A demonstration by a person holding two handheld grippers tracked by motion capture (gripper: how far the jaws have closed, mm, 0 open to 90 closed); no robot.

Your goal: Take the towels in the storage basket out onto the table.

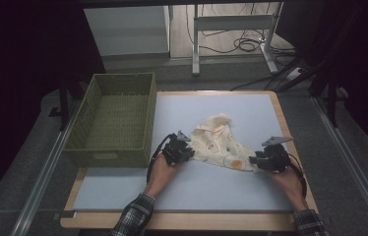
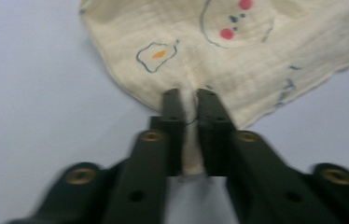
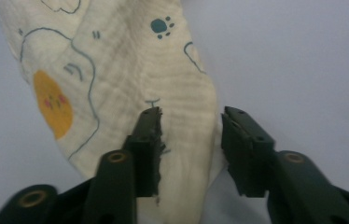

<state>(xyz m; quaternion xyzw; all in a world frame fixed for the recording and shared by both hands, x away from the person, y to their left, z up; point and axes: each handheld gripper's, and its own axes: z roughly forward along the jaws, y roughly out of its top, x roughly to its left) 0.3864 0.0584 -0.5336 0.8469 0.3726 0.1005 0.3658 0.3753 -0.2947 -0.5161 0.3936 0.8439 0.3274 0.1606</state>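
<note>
Seen from above, a woven green basket [image 1: 114, 119] sits at the left of the frame, its long side touching the left edge of a pale blue table mat [image 1: 211, 182]. Just right of the basket, low in the middle of the frame, the person's left hand [image 1: 160, 172] holds the left gripper [image 1: 190, 154], which meets the left corner of a cream cloth [image 1: 219, 142] printed with small drawings. In the left gripper view the two black jaws stand nearly together in the centre of the frame, pinching a fold of the cloth's [image 2: 238, 51] edge between them, so this claw is clamped on the fabric. The cloth lies crumpled on the mat in the centre of the high view, stretching right to the right gripper [image 1: 254, 162], held by the right hand [image 1: 290, 179] at the lower right. In the right gripper view the jaws stand apart with a narrow end of the cloth [image 3: 130, 93] lying between them; the left jaw touches the fabric, the right one stands just clear of it, so this claw is open.
</note>
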